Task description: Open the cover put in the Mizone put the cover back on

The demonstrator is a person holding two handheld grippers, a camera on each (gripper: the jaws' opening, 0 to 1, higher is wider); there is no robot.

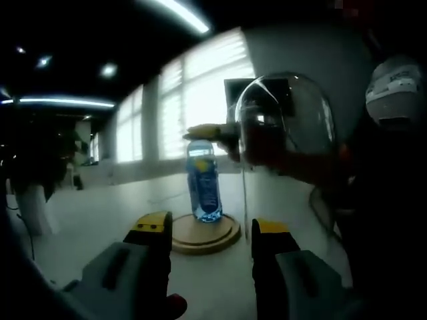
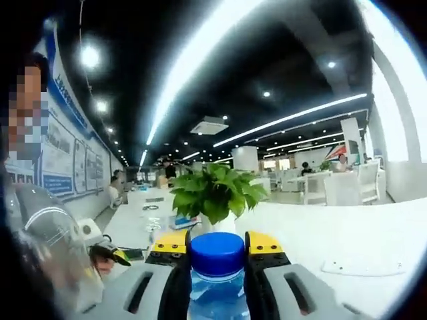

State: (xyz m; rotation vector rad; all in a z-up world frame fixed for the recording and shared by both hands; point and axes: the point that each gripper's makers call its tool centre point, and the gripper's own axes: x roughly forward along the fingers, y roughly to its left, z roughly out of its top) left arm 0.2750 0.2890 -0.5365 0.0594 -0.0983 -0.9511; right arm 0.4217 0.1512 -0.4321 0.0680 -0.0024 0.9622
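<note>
On the pale tabletop [image 1: 100, 207] in the left gripper view, the left gripper [image 1: 210, 223] sits low with its yellow-tipped jaws spread wide and empty. Just beyond them, the blue, clear-plastic Mizone bottle [image 1: 203, 183] stands upright on the round wooden base [image 1: 193, 243]. The right gripper [image 1: 208, 131] clamps the bottle near the top, and its own view shows the jaws flanking the neck under the blue cap. To the right, the clear glass dome cover [image 1: 293, 113] hangs lifted off the base; what holds it is unclear. Opening looks done and placing nearly so, while releasing the bottle and re-covering remain.
</note>
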